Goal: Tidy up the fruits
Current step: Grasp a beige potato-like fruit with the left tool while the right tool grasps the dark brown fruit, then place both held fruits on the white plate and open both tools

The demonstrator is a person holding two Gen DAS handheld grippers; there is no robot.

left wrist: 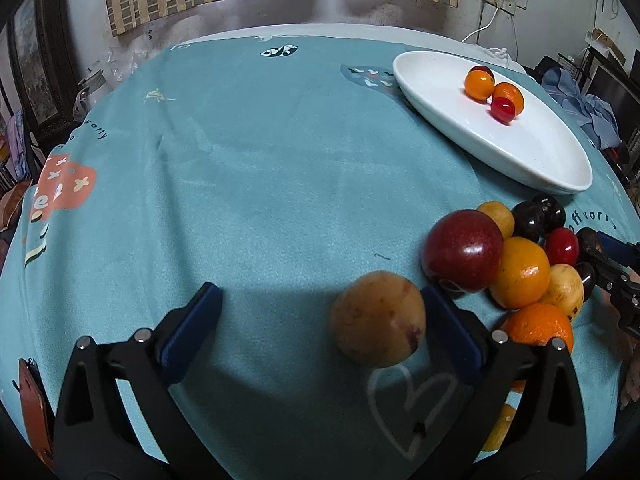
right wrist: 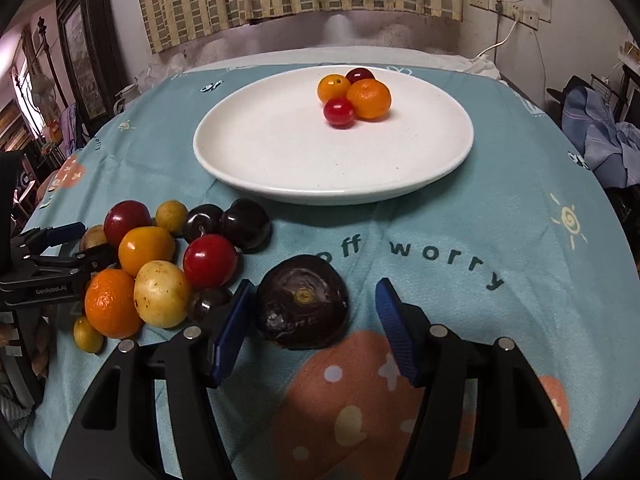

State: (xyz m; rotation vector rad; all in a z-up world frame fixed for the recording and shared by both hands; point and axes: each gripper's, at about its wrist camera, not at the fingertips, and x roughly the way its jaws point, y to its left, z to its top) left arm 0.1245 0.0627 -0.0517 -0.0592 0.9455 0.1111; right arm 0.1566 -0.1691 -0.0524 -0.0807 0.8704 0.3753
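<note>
left gripper (left wrist: 320, 312) spread wide, tan fruit (left wrist: 378, 318) against its right pad, ungripped | right gripper (right wrist: 314, 320) released, straddling dark purple fruit (right wrist: 302, 307) to pinch it | white plate (right wrist: 256, 160) holds four fruits; pile (right wrist: 160, 264) waits on the table, likely plate-bound

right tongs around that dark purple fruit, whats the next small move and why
Probably close the right tongs on the dark purple fruit. It already sits between the open blue pads, near the left pad with a gap to the right one. The white plate just ahead holds four fruits with bare space beside them.
</note>
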